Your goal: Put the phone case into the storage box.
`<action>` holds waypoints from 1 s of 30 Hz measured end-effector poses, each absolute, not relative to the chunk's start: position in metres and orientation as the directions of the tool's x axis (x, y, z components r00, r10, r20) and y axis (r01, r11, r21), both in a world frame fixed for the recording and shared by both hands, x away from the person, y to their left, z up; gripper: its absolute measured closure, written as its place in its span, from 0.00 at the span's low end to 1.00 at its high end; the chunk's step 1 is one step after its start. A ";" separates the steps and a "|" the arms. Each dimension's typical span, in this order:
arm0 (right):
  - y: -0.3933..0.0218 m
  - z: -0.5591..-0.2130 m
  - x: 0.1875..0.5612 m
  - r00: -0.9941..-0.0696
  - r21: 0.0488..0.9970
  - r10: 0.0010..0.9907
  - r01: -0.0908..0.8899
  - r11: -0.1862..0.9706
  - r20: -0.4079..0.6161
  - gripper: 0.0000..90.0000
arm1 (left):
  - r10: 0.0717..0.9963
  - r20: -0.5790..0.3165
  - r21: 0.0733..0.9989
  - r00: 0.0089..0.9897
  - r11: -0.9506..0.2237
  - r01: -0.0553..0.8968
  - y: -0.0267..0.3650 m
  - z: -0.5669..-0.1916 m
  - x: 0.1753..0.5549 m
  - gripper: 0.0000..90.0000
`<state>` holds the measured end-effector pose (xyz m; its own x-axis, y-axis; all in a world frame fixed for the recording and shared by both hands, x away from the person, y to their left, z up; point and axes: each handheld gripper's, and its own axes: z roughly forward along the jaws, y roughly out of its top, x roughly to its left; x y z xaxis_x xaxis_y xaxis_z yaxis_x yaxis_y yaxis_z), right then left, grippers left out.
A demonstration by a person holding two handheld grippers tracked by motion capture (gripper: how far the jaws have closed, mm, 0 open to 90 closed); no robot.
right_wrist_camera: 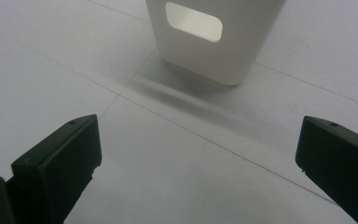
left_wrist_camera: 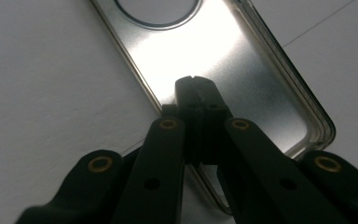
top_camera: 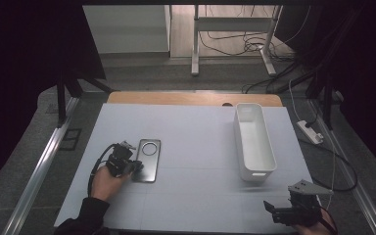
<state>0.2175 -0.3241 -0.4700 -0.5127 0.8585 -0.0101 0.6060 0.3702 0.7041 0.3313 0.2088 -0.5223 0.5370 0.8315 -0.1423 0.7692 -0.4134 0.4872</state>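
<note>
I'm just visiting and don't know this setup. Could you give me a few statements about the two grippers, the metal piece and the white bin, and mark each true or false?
1. The left gripper is shut at the edge of the metal plate. True.
2. The right gripper is holding the white bin. False: its jaws are wide open with nothing between them, short of the bin.
3. The plate has a round ring near its far end. True.
4. The plate lies inside the bin. False: it lies flat on the table, left of the bin.
5. The bin has a handle hole in its near end wall. True.
</note>
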 end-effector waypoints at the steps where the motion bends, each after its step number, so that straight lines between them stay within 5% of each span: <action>1: -0.324 -0.470 0.218 -0.512 0.704 0.859 0.606 0.370 -0.010 0.01 | 0.834 -0.139 0.486 0.533 -0.412 0.771 0.211 -0.522 0.332 0.99; 30: -0.324 -0.470 0.218 -0.513 0.702 0.858 0.608 0.370 -0.009 0.01 | 0.853 -0.096 0.510 0.513 -0.400 0.761 0.223 -0.505 0.339 0.99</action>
